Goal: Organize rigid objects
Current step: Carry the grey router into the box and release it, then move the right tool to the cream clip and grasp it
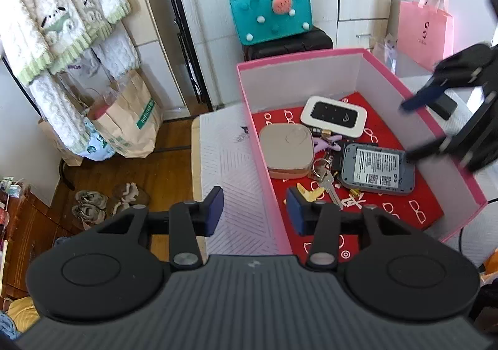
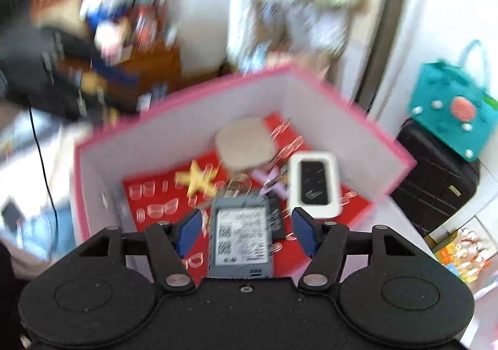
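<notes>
A bedroom with a wooden floor, white wardrobe doors and a white quilted bed surface (image 1: 236, 163) holds an open pink cardboard box (image 1: 435, 132) with white inner walls and a red lining printed with spectacles. Behind it, a teal felt tote bag (image 1: 270, 14) sits on a black suitcase (image 1: 289, 42), and a pink paper gift bag (image 1: 426, 32) hangs to the right.

Inside the box lie a white pocket router with a black screen (image 1: 333, 116), a beige rounded-square case (image 1: 286, 151), a bunch of metal keys (image 1: 326, 179), a yellow star-shaped clip (image 2: 196, 179) and a grey device with a white barcode label (image 1: 378, 168).

The left gripper (image 1: 255, 210) has its blue pads spread apart, straddling the box's near wall and holding nothing. The right gripper (image 2: 246, 230) is spread wide over the grey device, which sits between its pads without being touched by either one; this view is motion-blurred.
</notes>
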Tool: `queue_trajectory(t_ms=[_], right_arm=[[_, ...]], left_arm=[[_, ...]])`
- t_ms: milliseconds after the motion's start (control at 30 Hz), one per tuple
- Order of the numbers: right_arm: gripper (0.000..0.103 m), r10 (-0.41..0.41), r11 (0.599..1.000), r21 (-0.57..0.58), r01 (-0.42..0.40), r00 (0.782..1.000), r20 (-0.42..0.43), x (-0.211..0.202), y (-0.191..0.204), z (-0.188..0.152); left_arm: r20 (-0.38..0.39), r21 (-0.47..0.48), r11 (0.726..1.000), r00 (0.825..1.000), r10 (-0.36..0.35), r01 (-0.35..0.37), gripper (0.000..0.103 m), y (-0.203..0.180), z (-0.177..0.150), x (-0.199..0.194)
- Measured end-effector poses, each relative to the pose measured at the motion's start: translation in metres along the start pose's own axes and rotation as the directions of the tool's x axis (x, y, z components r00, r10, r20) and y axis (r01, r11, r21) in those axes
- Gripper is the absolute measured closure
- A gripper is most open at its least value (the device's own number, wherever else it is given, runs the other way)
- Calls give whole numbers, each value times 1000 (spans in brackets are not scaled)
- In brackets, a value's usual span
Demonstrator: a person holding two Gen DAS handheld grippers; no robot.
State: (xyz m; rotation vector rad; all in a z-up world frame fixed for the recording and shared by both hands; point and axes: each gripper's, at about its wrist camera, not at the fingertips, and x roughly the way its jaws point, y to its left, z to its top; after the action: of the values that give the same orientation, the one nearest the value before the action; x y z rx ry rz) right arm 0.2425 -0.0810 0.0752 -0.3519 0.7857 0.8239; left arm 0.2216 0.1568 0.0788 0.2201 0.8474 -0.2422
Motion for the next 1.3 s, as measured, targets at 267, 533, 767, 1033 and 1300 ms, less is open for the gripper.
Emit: queue_trajectory(t_ms=[267,533,767,1033,1300], right_arm=[[30,-264,948,230,219,946,187,-69,-63,-62],[21,-390,845,421,330,919,62,-75,-120,-124],[19,-298,884,396,248,952,69,-45,-117,-136],[17,-209,947,257,190,977,47,8,-102,-119],[33,-165,908,405,111,981,99,32,-126,-107]], left_arm=[[-82,23,998,995,-59,61,62,-13,1,29],[-136,26,998,989,-52,56,94,-11,4,43],[-131,14,999,991,-29,31,95,-13,5,43],[-124,-42,998,991,-45,40,96,-9,5,43],[-115,-41,999,993,-39,34,96,-9,3,43]])
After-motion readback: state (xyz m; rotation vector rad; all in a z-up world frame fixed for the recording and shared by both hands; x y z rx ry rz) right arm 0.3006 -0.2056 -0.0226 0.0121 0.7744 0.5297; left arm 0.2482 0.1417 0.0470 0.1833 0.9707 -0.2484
